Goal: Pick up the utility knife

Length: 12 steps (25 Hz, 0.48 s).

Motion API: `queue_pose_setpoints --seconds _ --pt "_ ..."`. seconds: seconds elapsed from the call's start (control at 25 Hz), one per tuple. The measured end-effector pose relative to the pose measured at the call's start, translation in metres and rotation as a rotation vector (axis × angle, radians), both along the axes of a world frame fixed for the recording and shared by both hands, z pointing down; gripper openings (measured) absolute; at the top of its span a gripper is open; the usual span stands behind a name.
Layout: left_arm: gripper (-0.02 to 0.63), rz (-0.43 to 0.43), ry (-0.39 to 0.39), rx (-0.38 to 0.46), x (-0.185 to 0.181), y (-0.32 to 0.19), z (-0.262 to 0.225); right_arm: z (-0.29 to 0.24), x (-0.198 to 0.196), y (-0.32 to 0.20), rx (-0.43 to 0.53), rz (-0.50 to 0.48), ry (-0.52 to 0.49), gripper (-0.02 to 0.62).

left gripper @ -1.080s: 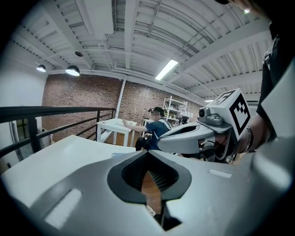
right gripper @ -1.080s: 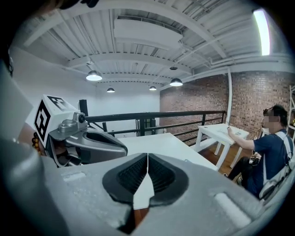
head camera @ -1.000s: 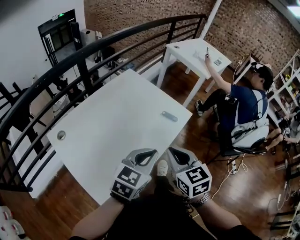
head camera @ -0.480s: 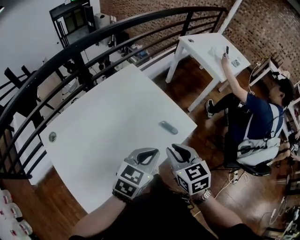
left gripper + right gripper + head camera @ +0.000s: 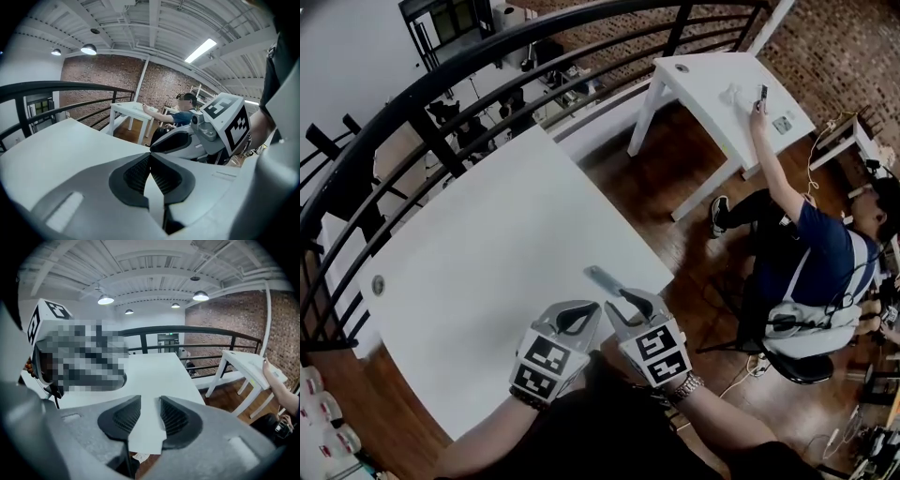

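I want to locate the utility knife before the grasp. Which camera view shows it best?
The head view: the utility knife lies flat on the white table, close to its right edge. Neither the left nor the right gripper view shows the knife, only white tabletop.

A slim grey utility knife (image 5: 602,278) lies on a white rectangular table (image 5: 487,262), near its right-hand corner. A black curved metal railing (image 5: 422,92) runs behind the table. Beyond, at right, a seated person (image 5: 820,246) reaches onto a 2nd white table (image 5: 703,80).
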<state>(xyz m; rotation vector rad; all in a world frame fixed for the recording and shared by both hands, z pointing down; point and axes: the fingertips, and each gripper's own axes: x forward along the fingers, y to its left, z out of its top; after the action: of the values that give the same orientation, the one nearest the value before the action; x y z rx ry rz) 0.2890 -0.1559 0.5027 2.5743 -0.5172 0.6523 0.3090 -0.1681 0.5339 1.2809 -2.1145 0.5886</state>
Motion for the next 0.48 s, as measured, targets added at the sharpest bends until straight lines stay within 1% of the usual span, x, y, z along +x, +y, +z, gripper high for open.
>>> queue_pose_setpoints --seconds 0.12,0.48 --pt "0.017 -0.014 -0.020 -0.011 0.008 -0.012 0.009 0.017 0.008 -0.013 -0.021 -0.035 0.017 0.127" --pt "0.017 -0.084 -0.074 -0.062 0.004 -0.043 0.029 0.069 0.014 -0.035 -0.115 -0.133 0.071 0.184"
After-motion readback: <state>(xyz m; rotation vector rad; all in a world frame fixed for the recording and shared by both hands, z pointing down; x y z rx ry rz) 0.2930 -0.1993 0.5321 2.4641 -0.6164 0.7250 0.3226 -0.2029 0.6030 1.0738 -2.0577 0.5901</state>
